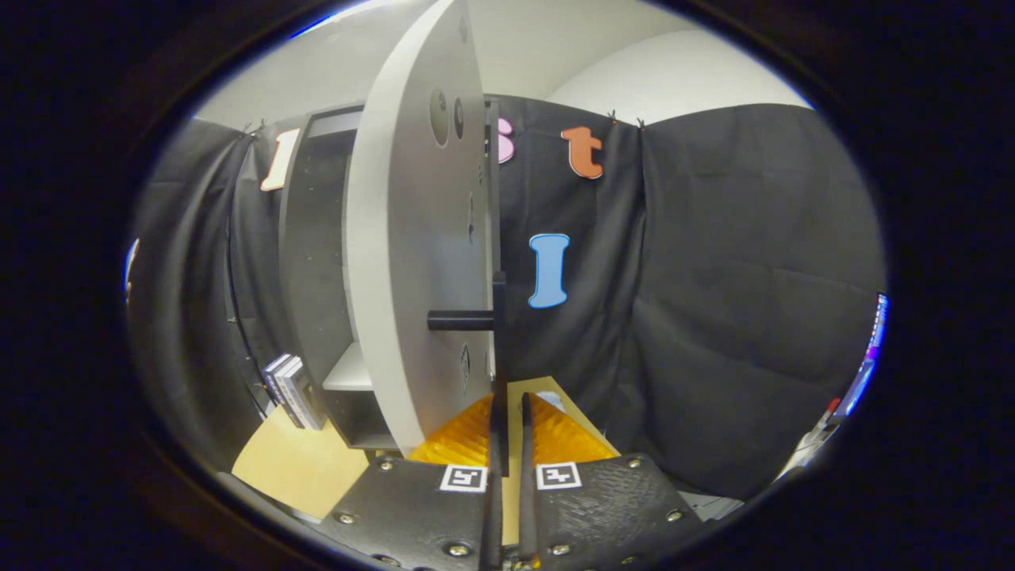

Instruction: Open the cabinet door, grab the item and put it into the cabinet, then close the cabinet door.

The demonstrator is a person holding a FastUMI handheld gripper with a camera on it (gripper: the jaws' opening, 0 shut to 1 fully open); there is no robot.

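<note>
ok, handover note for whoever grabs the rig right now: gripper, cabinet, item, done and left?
Gripper: fingers nearly closed, a thin gap between them, just under the free edge of the cabinet door, below its dark handle. Whether they pinch anything I cannot tell.
Cabinet: door swung open, edge-on to the gripper; a shelf shows inside.
Item: probably the small boxes standing on the wooden table beside the cabinet's base, outside it.
Done: door open.
Left: grab the item, place it in the cabinet, close the door.
</note>
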